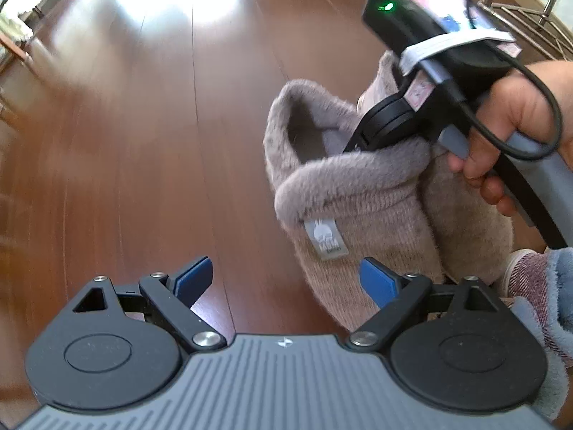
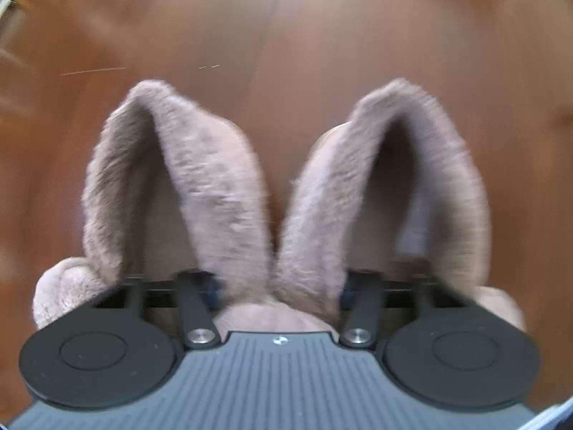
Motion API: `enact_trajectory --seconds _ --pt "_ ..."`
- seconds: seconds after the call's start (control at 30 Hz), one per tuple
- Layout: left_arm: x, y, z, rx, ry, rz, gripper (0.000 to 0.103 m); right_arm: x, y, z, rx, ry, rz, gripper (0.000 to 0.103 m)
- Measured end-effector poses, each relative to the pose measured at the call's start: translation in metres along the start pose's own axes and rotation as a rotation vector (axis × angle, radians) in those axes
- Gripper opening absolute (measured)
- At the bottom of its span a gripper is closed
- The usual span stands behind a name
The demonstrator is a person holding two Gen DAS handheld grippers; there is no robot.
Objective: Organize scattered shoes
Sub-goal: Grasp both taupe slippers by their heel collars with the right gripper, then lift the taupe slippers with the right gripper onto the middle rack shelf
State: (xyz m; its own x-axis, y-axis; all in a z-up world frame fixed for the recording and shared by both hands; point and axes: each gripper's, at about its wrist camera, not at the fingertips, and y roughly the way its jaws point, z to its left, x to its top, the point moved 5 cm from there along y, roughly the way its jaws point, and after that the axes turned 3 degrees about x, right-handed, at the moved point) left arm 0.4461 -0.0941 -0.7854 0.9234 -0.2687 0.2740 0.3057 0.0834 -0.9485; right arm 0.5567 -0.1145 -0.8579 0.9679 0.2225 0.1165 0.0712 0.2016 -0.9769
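Observation:
Two beige fuzzy slippers hang together above the wooden floor. In the left wrist view the near slipper (image 1: 343, 193) with a grey tag and the far slipper (image 1: 462, 200) are pinched at their fur collars by my right gripper (image 1: 361, 139). In the right wrist view my right gripper (image 2: 277, 286) is shut on the inner collars of the left slipper (image 2: 200, 186) and the right slipper (image 2: 361, 193), and its fingertips are hidden in the fur. My left gripper (image 1: 284, 279) is open and empty, just below the near slipper's toe.
The brown wooden floor (image 1: 143, 143) spreads out to the left, with bright glare at the top. A metal wire rack (image 1: 530, 18) stands at the top right. Furniture legs (image 1: 21, 46) show at the far left. A foot in a striped sock (image 1: 526, 279) is at the right.

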Motion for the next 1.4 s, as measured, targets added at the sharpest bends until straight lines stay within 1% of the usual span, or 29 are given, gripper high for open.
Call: enact_trajectory --seconds 0.03,0.07,0.13,0.2,0.27,0.37,0.43,0.5,0.6,0.7,0.83,0.9,0.93,1.0,1.1,1.2,1.3,1.33,1.37,1.4 --pt "0.000 -0.002 -0.003 -0.007 0.000 0.000 0.091 -0.004 -0.004 -0.001 0.010 -0.005 -0.030 0.030" --pt "0.002 -0.005 -0.006 -0.015 0.005 -0.004 0.091 -0.010 -0.011 -0.003 0.028 -0.005 -0.071 0.029" --pt "0.005 -0.013 -0.013 -0.031 0.013 -0.013 0.091 -0.021 -0.030 -0.009 0.060 0.008 -0.153 0.027" --pt "0.011 -0.024 -0.020 -0.045 0.026 -0.029 0.091 -0.029 -0.048 -0.016 0.079 0.031 -0.211 0.027" --pt "0.020 -0.041 -0.028 -0.051 0.014 -0.049 0.091 -0.035 -0.079 -0.026 0.064 0.045 -0.280 0.027" --pt "0.032 -0.064 -0.039 -0.055 -0.016 -0.065 0.091 -0.033 -0.127 -0.053 0.054 0.113 -0.378 0.026" --pt "0.054 -0.093 -0.057 -0.074 0.002 -0.099 0.091 -0.028 -0.165 -0.071 0.043 0.129 -0.445 0.026" --pt "0.078 -0.125 -0.077 -0.097 0.029 -0.139 0.091 -0.024 -0.217 -0.094 0.027 0.146 -0.521 0.026" --pt "0.115 -0.173 -0.107 -0.132 0.069 -0.200 0.091 -0.024 -0.299 -0.134 0.006 0.193 -0.593 0.026" --pt "0.152 -0.221 -0.137 -0.167 0.109 -0.261 0.091 -0.024 -0.370 -0.182 -0.018 0.265 -0.618 0.026" --pt "0.200 -0.286 -0.176 -0.217 0.157 -0.342 0.091 -0.033 -0.489 -0.249 -0.073 0.400 -0.641 0.026" --pt "0.229 -0.326 -0.197 -0.262 0.163 -0.383 0.091 -0.040 -0.532 -0.271 -0.100 0.447 -0.651 0.026" --pt "0.236 -0.336 -0.203 -0.274 0.164 -0.392 0.091 -0.043 -0.559 -0.291 -0.120 0.486 -0.654 0.026" --pt "0.265 -0.370 -0.230 -0.334 0.176 -0.422 0.091 -0.041 -0.598 -0.336 -0.158 0.564 -0.656 0.026" --pt "0.290 -0.395 -0.261 -0.372 0.219 -0.445 0.091 -0.033 -0.627 -0.381 -0.201 0.636 -0.652 0.026" --pt "0.314 -0.411 -0.301 -0.403 0.306 -0.476 0.091 -0.019 -0.648 -0.443 -0.229 0.692 -0.659 0.026" --pt "0.330 -0.410 -0.334 -0.419 0.376 -0.486 0.091 0.001 -0.650 -0.495 -0.259 0.707 -0.658 0.027" --pt "0.332 -0.409 -0.337 -0.419 0.386 -0.488 0.091 0.009 -0.649 -0.511 -0.270 0.710 -0.655 0.027" --pt "0.336 -0.407 -0.345 -0.415 0.398 -0.492 0.091 0.017 -0.645 -0.526 -0.284 0.703 -0.647 0.027" --pt "0.335 -0.403 -0.362 -0.412 0.410 -0.492 0.091 0.029 -0.636 -0.538 -0.299 0.689 -0.635 0.027"
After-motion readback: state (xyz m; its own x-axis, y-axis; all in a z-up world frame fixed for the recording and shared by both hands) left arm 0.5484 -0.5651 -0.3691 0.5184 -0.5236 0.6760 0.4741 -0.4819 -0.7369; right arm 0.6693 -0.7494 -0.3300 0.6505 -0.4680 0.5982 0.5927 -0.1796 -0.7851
